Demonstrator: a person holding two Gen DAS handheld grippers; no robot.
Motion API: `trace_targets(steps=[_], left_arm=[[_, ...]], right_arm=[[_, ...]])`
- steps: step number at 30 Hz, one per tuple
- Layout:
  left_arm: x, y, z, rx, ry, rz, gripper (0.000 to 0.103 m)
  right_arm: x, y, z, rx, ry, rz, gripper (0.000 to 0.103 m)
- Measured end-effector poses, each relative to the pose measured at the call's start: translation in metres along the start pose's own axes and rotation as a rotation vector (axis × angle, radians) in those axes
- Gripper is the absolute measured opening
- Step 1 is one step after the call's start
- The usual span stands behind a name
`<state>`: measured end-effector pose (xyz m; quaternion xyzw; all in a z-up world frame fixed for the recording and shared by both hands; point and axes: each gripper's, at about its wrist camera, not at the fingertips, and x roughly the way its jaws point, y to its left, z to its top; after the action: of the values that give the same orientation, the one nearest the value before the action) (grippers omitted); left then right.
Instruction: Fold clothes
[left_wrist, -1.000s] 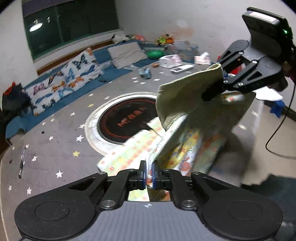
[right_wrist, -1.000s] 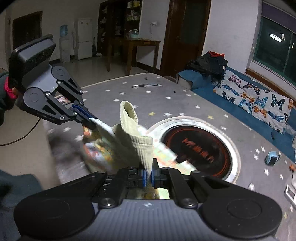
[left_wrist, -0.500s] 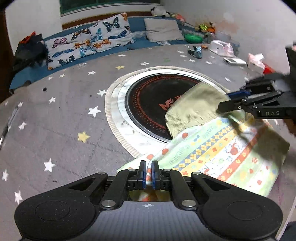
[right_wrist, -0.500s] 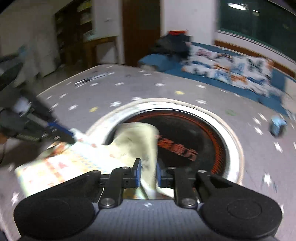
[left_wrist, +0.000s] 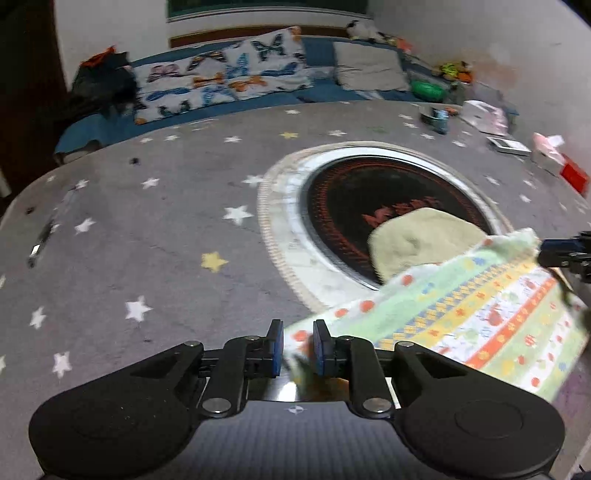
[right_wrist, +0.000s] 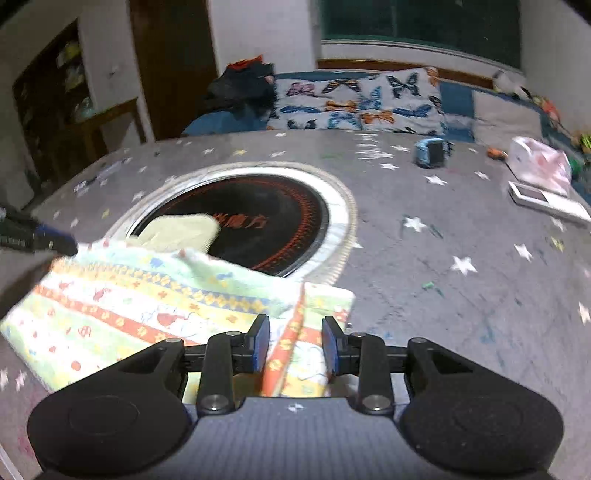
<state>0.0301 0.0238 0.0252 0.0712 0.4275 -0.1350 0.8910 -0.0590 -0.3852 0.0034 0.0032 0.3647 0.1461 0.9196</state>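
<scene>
A small patterned garment (left_wrist: 461, 310) with green, yellow and orange stripes lies flat on the grey star-print table (left_wrist: 155, 236). Its pale yellow ribbed cuff (left_wrist: 417, 236) rests on the black round burner. My left gripper (left_wrist: 298, 347) is open, its jaws apart around the garment's near corner. My right gripper (right_wrist: 295, 345) is open too, jaws apart over the other corner of the garment (right_wrist: 147, 295). The right gripper's tip shows at the right edge of the left wrist view (left_wrist: 565, 251). The left gripper's tip shows at the left edge of the right wrist view (right_wrist: 33, 236).
A black round burner (right_wrist: 255, 221) with a white rim sits in the table's middle. A blue tape dispenser (right_wrist: 430, 151), a pink-white bag (right_wrist: 539, 162) and a white box (right_wrist: 546, 201) lie at the far right. A pen (left_wrist: 44, 236) lies far left. A sofa with butterfly cushions (left_wrist: 221, 85) stands behind.
The garment came down from hanging in the air and now lies spread on the table. Both grippers have opened and let go of its corners.
</scene>
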Motion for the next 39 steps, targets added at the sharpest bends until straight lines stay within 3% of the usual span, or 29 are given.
trace_targets(steps=[4,9,13,19,22,27,32,35,39], left_arm=[[-0.012,0.005,0.000,-0.055,-0.023,0.033,0.018],[-0.029,-0.012,-0.003,-0.105,-0.078,-0.084,0.018],[-0.022,-0.028,0.002,-0.144,-0.079,-0.200,0.018],[0.005,-0.040,0.007,-0.169,-0.045,-0.217,0.017],[0.005,-0.043,0.009,-0.175,-0.054,-0.242,0.017],[0.011,-0.055,0.013,-0.158,-0.056,-0.265,0.017],[0.026,-0.054,0.013,-0.168,-0.038,-0.265,0.017],[0.021,-0.054,0.011,-0.174,-0.047,-0.270,0.017],[0.000,-0.060,0.004,-0.147,-0.083,-0.278,0.017]], right_arm=[[-0.005,0.002,0.008,0.015,-0.055,-0.004,0.030],[0.007,0.021,0.018,-0.002,-0.069,0.055,0.030],[0.020,0.032,0.022,0.000,-0.058,0.085,0.030],[0.034,0.031,0.020,0.030,-0.026,0.065,0.022],[0.029,0.035,0.025,0.022,-0.039,0.053,0.023],[0.025,0.054,0.037,0.000,-0.075,0.136,0.023],[0.047,0.072,0.038,-0.035,-0.033,0.155,0.023],[0.056,0.073,0.035,-0.035,-0.001,0.139,0.023],[0.036,0.078,0.030,-0.059,-0.024,0.157,0.024]])
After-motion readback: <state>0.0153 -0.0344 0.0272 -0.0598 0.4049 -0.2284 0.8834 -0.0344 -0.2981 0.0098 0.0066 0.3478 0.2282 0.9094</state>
